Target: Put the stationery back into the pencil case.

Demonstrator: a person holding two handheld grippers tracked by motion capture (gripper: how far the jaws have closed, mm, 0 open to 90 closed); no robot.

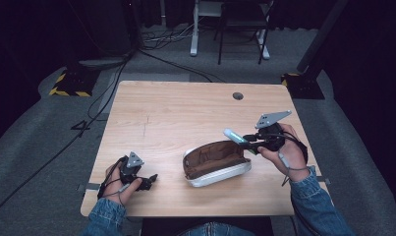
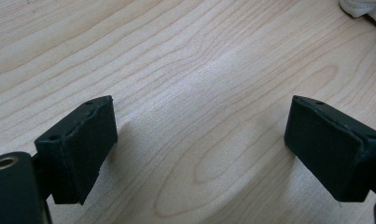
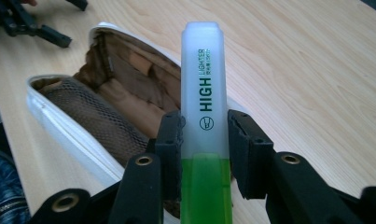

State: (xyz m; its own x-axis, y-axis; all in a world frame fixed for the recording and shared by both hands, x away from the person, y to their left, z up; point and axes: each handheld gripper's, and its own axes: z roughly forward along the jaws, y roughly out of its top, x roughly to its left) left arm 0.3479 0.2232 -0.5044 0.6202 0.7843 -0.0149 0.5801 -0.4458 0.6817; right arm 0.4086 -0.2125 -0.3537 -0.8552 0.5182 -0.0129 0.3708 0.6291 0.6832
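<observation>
Where the right gripper (image 3: 204, 135) is seen from its own camera, a highlighter is clamped between its two black jaws.

Highlighter (image 3: 203, 112): a green body and a frosted translucent cap printed "HIGH LIGHTER" are shown; it is gripped at the join of cap and body, with the cap pointing away from the hand. In the high view the highlighter (image 1: 235, 136) is held in the air above the table, just beyond the right end of the pencil case, its capped end directed toward the table's middle.

Right gripper in the high view (image 1: 248, 140): it is carried in the person's right hand (image 1: 284, 152), raised clear of the wood, with a grey three-cornered plate on top.

Pencil case (image 1: 216, 163): a white case is laid open on the table, its brown lining and a mesh pocket exposed (image 3: 106, 107); it is not touched by the highlighter.

Left gripper (image 1: 150, 180): it is rested low at the near left of the table (image 1: 185, 108), well apart from the case. Its jaws are spread wide and nothing is held between them; bare wood grain (image 2: 190, 93) is seen in the gap.

Case edge: a white corner (image 2: 363, 8) is caught at the top right of the left gripper view.
</observation>
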